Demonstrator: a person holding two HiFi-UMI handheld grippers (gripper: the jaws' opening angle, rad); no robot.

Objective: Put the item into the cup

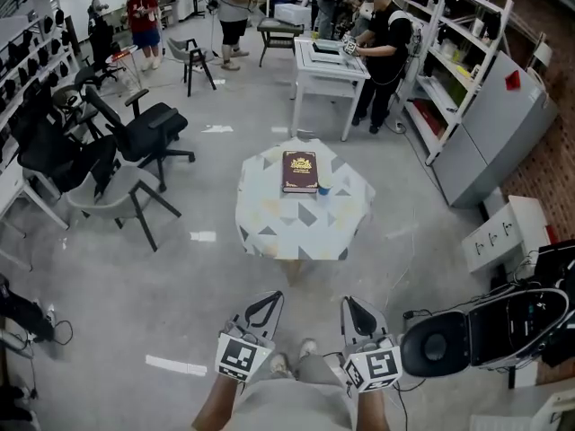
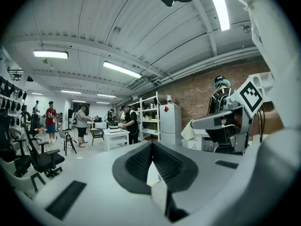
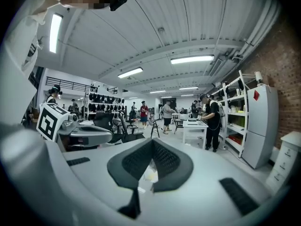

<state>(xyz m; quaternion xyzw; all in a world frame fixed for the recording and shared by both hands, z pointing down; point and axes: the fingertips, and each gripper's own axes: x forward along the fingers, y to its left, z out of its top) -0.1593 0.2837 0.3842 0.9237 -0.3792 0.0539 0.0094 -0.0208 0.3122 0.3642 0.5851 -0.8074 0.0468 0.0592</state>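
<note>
A small table under a patterned cloth (image 1: 269,223) stands a few steps ahead of me in the head view. On it lies a dark red book-like item (image 1: 299,171), with a small blue cup (image 1: 323,189) just to its right. My left gripper (image 1: 275,297) and right gripper (image 1: 347,302) are held low near my body, well short of the table. Both are shut with nothing between the jaws. In the left gripper view the pads (image 2: 136,164) meet at the left gripper's (image 2: 151,147) tip. The right gripper's (image 3: 153,145) pads (image 3: 167,161) also meet, in the right gripper view.
Black office chairs (image 1: 148,133) and a grey chair (image 1: 121,200) stand to the left. A white table (image 1: 328,70) with a person (image 1: 386,48) beside it is behind. Shelves (image 1: 458,70) and a cabinet (image 1: 503,232) line the right. A black seat (image 1: 485,330) is at my right foot.
</note>
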